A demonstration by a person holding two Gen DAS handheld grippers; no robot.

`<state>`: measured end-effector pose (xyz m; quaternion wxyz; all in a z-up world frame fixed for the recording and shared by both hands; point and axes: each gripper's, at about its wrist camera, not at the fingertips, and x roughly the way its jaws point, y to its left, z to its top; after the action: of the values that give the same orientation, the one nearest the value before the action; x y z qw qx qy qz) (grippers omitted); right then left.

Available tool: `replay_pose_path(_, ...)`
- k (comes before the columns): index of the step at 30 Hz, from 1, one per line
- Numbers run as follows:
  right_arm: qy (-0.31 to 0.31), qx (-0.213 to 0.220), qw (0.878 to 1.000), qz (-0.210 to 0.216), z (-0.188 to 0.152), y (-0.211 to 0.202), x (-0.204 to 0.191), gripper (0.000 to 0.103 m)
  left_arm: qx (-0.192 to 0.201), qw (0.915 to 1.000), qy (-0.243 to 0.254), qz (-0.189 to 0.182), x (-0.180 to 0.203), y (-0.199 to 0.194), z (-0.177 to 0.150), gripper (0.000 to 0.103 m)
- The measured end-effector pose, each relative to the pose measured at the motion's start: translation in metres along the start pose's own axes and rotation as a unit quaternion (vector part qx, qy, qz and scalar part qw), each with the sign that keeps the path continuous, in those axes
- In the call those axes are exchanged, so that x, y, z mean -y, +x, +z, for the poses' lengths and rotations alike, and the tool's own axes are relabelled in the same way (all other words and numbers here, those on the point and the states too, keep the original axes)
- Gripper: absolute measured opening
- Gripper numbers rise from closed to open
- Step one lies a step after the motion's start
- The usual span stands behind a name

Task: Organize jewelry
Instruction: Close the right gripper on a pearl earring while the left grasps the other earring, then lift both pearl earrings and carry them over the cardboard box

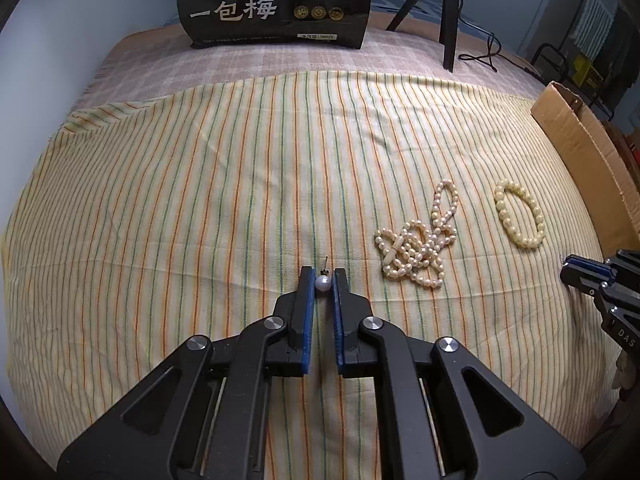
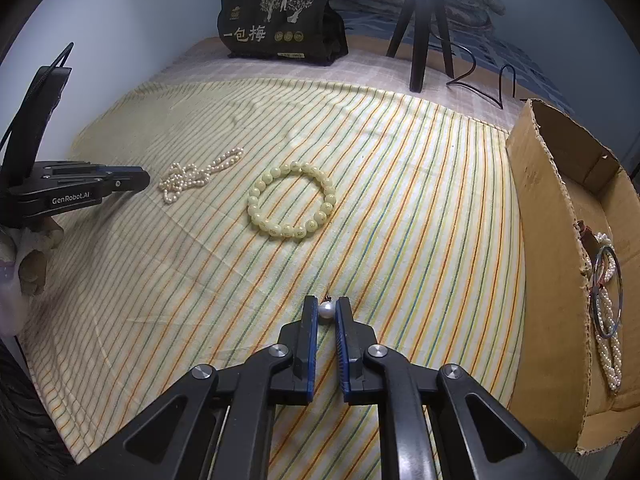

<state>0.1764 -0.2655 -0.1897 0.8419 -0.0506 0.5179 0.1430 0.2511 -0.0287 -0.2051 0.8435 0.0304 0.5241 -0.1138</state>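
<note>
My left gripper [image 1: 323, 280] is shut on a pearl stud earring [image 1: 323, 284], its post pointing up, just above the striped cloth. My right gripper [image 2: 327, 309] is shut on a second pearl earring [image 2: 326, 311]. A tangled pearl necklace [image 1: 420, 240] lies to the right of the left gripper; it also shows in the right wrist view [image 2: 192, 178]. A pale yellow bead bracelet [image 1: 520, 214] lies further right, and ahead of the right gripper [image 2: 292, 206]. The cardboard box [image 2: 552, 240] at the right holds a pearl strand [image 2: 610, 344] and a metal bangle [image 2: 608, 292].
A striped cloth [image 1: 200, 200] covers the bed. A black snack bag [image 1: 276, 0] and a black tripod [image 1: 446, 20] with a cable stand at the back. The box wall [image 1: 588, 152] runs along the right edge.
</note>
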Motion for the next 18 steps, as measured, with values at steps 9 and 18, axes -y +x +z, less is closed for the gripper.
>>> replay_pose_path(9,0.01,0.034,0.999,0.007,0.007,-0.027,0.001,0.006,0.027,0.9995,-0.01,-0.012,0.004,-0.025,0.008,0.006)
replay_pose_path(18,0.017,0.071,0.997,-0.001,0.01,-0.063,0.003,0.006,0.062,0.9973,-0.009,-0.038,0.022,-0.059,0.013,0.006)
